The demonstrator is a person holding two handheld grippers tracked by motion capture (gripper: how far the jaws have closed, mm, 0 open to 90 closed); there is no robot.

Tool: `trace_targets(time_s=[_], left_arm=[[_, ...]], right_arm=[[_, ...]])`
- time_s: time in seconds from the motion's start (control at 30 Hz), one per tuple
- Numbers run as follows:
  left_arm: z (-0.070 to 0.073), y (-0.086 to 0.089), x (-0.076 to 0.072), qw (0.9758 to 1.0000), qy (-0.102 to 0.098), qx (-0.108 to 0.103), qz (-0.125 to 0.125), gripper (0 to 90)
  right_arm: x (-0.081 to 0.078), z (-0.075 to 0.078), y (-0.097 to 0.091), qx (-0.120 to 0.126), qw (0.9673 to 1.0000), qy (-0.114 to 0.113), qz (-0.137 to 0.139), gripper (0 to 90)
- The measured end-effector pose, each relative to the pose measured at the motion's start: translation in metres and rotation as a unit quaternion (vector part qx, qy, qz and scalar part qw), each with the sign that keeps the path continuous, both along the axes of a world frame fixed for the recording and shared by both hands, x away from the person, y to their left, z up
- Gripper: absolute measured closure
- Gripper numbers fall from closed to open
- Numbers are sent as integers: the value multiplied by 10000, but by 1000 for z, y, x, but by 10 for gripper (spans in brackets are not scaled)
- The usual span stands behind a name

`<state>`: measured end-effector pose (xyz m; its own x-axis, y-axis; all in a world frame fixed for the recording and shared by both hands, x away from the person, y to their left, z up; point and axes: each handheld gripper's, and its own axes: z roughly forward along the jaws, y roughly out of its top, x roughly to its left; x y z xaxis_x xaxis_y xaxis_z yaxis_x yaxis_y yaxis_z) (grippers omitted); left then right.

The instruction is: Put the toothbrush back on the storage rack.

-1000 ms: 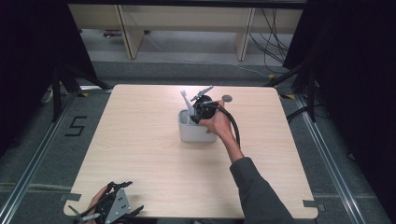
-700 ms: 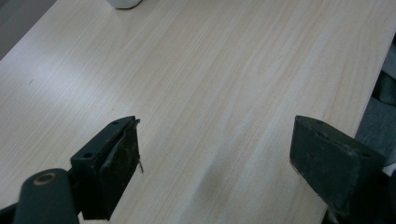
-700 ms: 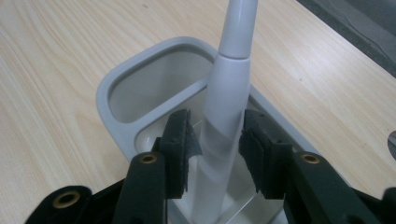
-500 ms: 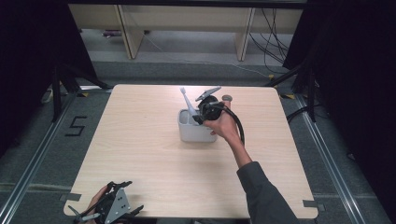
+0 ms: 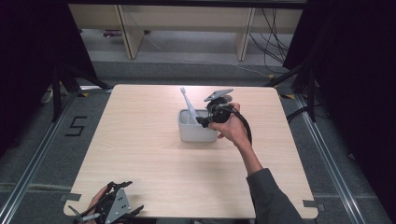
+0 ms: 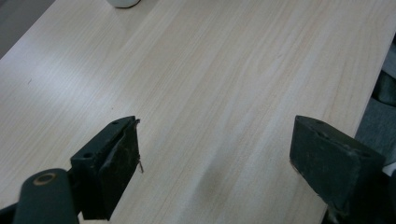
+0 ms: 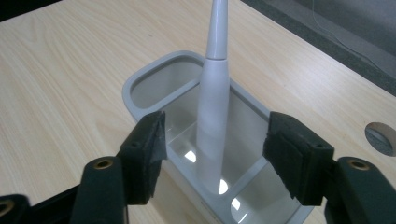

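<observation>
a white toothbrush [image 5: 188, 106] stands tilted in a grey holder [image 5: 196, 131] near the middle of the wooden table [image 5: 140, 154], its head leaning up and away to the far left. the right gripper [image 7: 212, 156] hovers over the holder's near rim, jaws spread wide on either side of the handle without touching it. down at the near left corner the left gripper [image 6: 215, 158] rests low over bare tabletop, jaws spread wide, nothing between them.
</observation>
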<state>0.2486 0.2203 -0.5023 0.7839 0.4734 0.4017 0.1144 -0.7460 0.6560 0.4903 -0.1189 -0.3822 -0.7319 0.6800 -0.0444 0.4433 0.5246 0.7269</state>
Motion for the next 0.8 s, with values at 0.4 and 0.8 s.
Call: trace_targets(time_s=[0.4, 0.8], left_arm=[[-1, 0, 0, 10000, 16, -69, 52, 154], [-1, 1, -1, 9999, 65, -21, 95, 154]], right_arm=[[-23, 1, -10, 353, 9991, -244, -40, 310], [-41, 1, -21, 574, 9976, -379, 48, 296]])
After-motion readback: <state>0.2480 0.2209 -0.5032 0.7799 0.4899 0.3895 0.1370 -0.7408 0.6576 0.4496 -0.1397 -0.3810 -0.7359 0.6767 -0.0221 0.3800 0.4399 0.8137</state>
